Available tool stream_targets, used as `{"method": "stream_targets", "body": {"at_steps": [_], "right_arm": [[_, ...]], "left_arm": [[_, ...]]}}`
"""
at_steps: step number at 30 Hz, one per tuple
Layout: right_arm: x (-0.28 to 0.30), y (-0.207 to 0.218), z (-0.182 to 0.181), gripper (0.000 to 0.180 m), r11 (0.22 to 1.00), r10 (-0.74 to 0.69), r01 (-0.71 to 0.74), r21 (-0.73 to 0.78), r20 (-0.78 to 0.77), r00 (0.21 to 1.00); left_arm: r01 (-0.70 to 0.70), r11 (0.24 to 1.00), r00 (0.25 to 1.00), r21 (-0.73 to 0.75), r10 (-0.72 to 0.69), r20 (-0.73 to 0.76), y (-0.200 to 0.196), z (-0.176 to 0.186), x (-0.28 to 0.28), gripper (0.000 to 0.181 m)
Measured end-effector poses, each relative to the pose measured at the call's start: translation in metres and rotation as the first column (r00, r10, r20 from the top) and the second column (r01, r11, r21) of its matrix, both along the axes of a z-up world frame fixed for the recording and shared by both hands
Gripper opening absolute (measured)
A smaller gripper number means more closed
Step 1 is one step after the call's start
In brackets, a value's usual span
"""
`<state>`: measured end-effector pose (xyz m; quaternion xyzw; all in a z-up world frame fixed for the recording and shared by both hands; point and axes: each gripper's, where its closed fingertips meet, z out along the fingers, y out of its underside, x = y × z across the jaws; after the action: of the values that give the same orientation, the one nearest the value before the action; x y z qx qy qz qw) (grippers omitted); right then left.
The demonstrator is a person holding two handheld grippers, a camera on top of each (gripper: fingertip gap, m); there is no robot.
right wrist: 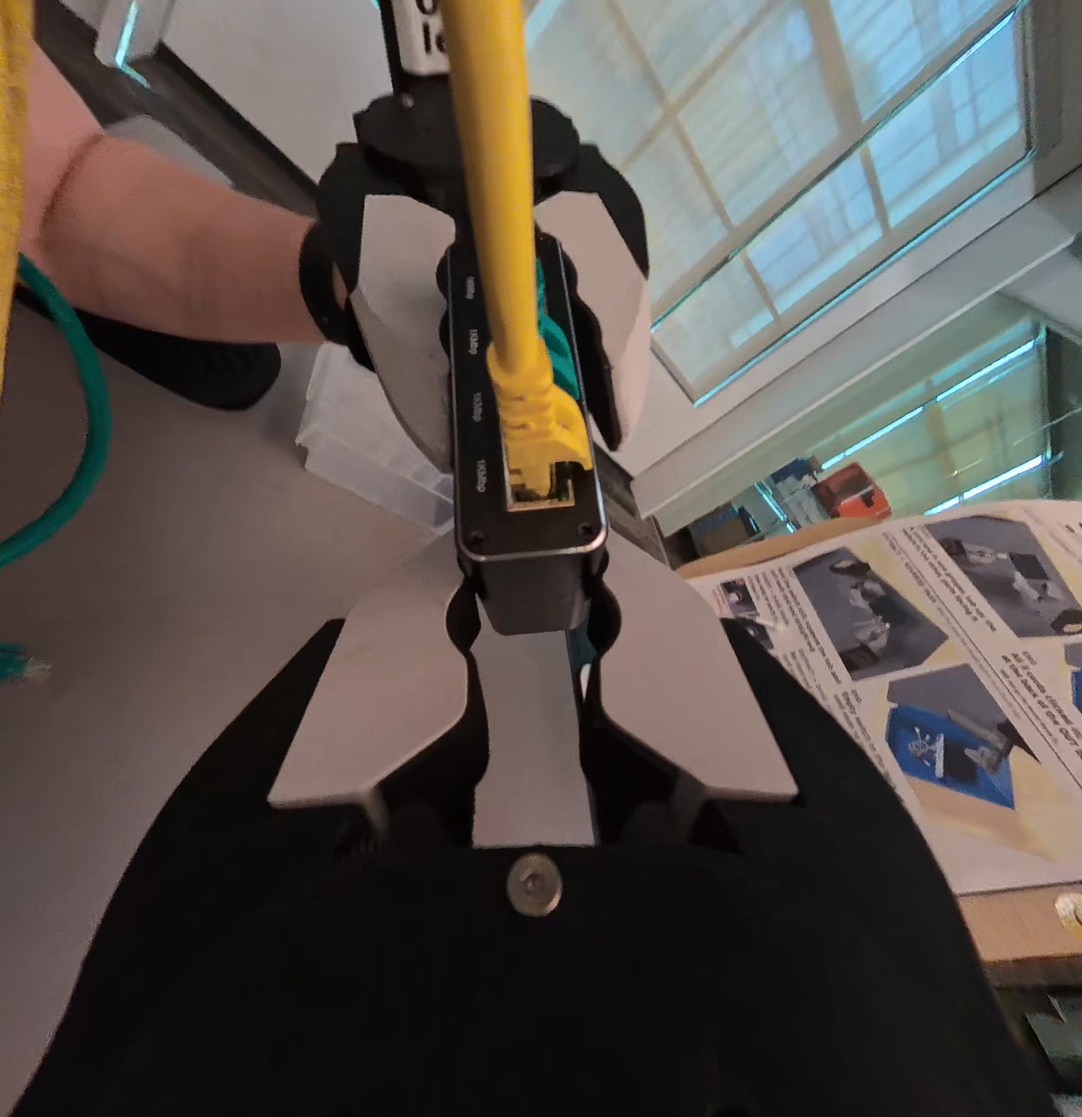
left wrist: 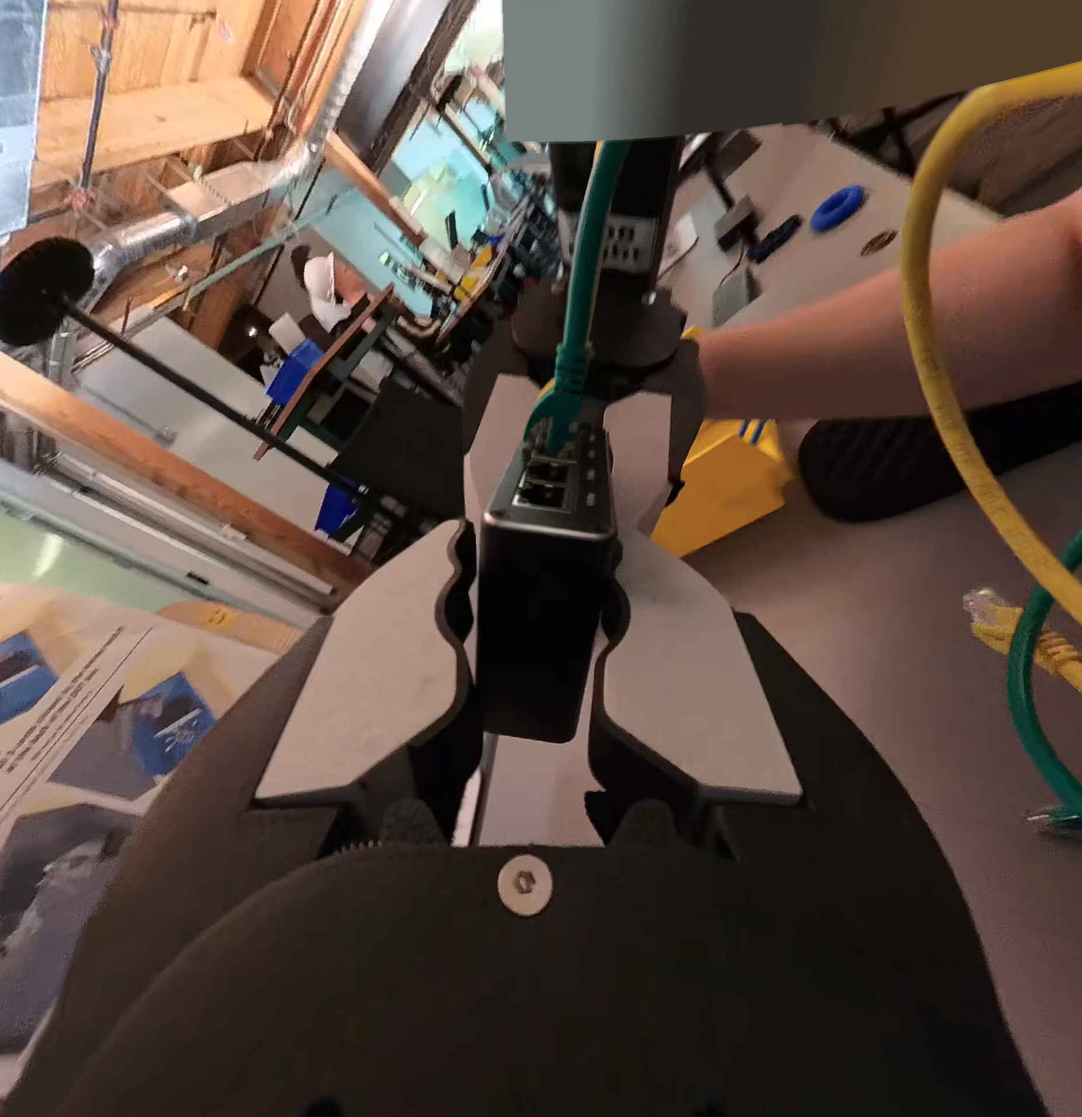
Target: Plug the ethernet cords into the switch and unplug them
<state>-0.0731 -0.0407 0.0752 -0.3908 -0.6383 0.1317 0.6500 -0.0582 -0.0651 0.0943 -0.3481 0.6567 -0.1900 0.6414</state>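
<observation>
A black ethernet switch [left wrist: 538,622] is held off the table between both grippers. My left gripper [left wrist: 538,544] is shut on its near end in the left wrist view, and my right gripper [left wrist: 587,417] grips its far end. A green cord [left wrist: 587,272] is plugged into a far port, and the two nearest ports are empty. In the right wrist view my right gripper [right wrist: 535,598] is shut on the switch [right wrist: 529,562]. A yellow cord [right wrist: 502,242] sits in the nearest port, with the green plug [right wrist: 553,338] behind it. The left gripper [right wrist: 520,441] holds the far end.
Loose yellow [left wrist: 1010,634] and green [left wrist: 1064,822] cord ends lie on the grey table [left wrist: 859,604]. The green end also shows in the right wrist view [right wrist: 13,659]. A forearm [left wrist: 889,338], a yellow object [left wrist: 726,489], printed sheets [right wrist: 949,665] and a clear plastic box [right wrist: 369,447] are nearby. Less than 4 cm separates the two grippers' tips.
</observation>
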Motion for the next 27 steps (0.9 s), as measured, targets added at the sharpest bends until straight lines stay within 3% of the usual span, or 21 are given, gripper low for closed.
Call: {"method": "stream_targets", "body": {"at_steps": [3, 5, 7, 12, 16, 19, 23, 27], "right_arm": [[-0.003, -0.002, -0.006, 0.033, 1.000, 0.000, 0.000, -0.005, 0.051, 0.999], [-0.005, -0.001, -0.011, 0.033, 1.000, -0.014, 0.014, 0.008, 0.079, 0.997], [-0.005, 0.002, -0.011, 0.033, 1.000, -0.014, 0.014, 0.006, 0.063, 0.998], [0.004, 0.021, -0.012, 0.036, 0.994, -0.104, 0.103, 0.032, 0.034, 0.994], [0.033, 0.034, 0.010, 0.033, 0.987, -0.162, 0.163, 0.006, -0.091, 0.983], [0.044, 0.018, 0.034, 0.025, 0.963, -0.176, 0.194, 0.188, -0.111, 0.978], [0.049, -0.002, 0.056, 0.025, 0.860, -0.323, 0.306, 0.409, -0.030, 0.946], [0.038, -0.039, 0.086, 0.023, 0.901, -0.242, 0.269, 0.340, -0.119, 0.963]], "left_arm": [[-0.059, 0.998, 0.996, 0.026, 0.061, -0.072, 0.008, -0.014, 0.006, 0.052], [-0.022, 0.998, 0.996, 0.062, 0.027, -0.086, 0.003, -0.019, 0.007, 0.038], [-0.037, 0.994, 0.995, 0.103, 0.046, -0.086, 0.005, -0.019, 0.007, 0.038], [-0.188, 0.942, 0.966, 0.278, 0.228, -0.122, 0.025, -0.021, 0.003, 0.037], [-0.285, 0.868, 0.938, 0.407, 0.340, -0.068, 0.040, -0.009, -0.010, 0.037], [-0.344, 0.796, 0.891, 0.498, 0.443, -0.094, 0.053, -0.008, -0.022, 0.037], [-0.388, 0.755, 0.848, 0.529, 0.517, -0.117, 0.064, -0.009, -0.031, 0.037], [-0.413, 0.698, 0.801, 0.586, 0.584, -0.132, 0.072, -0.011, -0.038, 0.037]]}}
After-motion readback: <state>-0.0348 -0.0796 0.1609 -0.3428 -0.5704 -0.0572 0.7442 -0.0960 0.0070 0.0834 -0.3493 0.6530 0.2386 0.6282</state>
